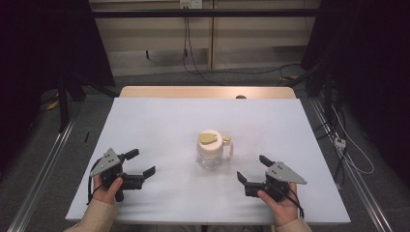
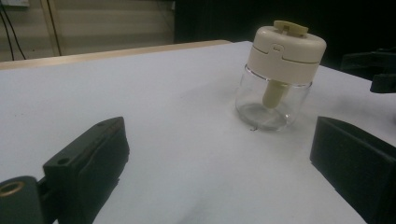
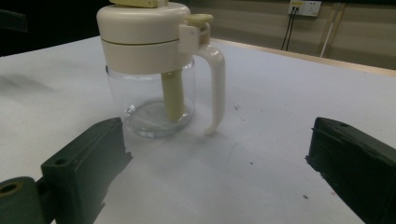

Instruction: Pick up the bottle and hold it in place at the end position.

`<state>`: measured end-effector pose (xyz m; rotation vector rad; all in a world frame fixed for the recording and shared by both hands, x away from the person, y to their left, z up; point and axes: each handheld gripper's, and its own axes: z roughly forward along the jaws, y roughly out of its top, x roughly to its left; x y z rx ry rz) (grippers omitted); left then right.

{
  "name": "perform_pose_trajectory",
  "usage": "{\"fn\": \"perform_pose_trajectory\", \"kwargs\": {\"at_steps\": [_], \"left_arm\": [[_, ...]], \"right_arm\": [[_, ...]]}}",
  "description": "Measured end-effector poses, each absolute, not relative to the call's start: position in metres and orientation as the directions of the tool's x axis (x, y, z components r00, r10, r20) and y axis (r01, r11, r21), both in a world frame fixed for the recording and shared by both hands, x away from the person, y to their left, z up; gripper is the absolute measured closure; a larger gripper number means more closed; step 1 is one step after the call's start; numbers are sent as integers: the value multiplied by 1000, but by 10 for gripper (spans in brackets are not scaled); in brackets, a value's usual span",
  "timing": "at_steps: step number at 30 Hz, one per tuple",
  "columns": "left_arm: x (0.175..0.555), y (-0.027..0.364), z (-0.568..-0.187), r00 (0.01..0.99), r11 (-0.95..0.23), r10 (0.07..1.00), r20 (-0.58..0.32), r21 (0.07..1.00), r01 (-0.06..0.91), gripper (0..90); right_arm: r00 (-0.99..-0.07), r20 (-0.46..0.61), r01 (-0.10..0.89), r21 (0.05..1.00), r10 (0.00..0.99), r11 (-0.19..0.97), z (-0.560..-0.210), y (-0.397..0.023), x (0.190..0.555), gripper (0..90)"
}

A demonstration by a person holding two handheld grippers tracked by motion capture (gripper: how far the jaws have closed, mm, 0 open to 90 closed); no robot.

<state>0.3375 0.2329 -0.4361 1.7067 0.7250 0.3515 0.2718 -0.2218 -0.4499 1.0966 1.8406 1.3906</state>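
Note:
A small clear glass jar [image 1: 212,155] with a cream lid and a cream handle stands upright near the middle of the white table [image 1: 159,121]. My left gripper [image 1: 140,163] rests on the table at the jar's left, open, nothing between its jaws. My right gripper [image 1: 252,168] rests at the jar's right front, open and empty too. From the left gripper view the jar [image 2: 280,74] stands ahead and to the right, apart from the jaws. In the right gripper view the jar [image 3: 159,70] is close ahead at the left, its handle [image 3: 215,88] turned toward the middle.
The table's wooden far edge [image 1: 208,92] shows beyond the white sheet. Cables [image 1: 203,70] lie on the floor behind, with dark stands at both sides. Bare tabletop surrounds the jar on all sides.

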Motion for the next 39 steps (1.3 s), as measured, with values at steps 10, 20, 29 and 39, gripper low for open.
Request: {"fn": "perform_pose_trajectory", "kwargs": {"at_steps": [10,20,29,39], "left_arm": [[336,235,-437,761,-126,634,-138,953,277,40],[336,236,-437,760,-128,636,-136,952,278,40],[337,233,-437,766,-136,629,-132,951,276,40],[336,234,-437,767,-137,628,-131,952,275,40]], "right_arm": [[-513,34,262,958,858,118,-446,-200,279,40],[-548,26,268,952,836,146,-447,-176,285,47],[-565,24,266,952,825,154,-447,-156,290,48],[-530,29,301,941,847,157,-450,-146,299,62]]}}
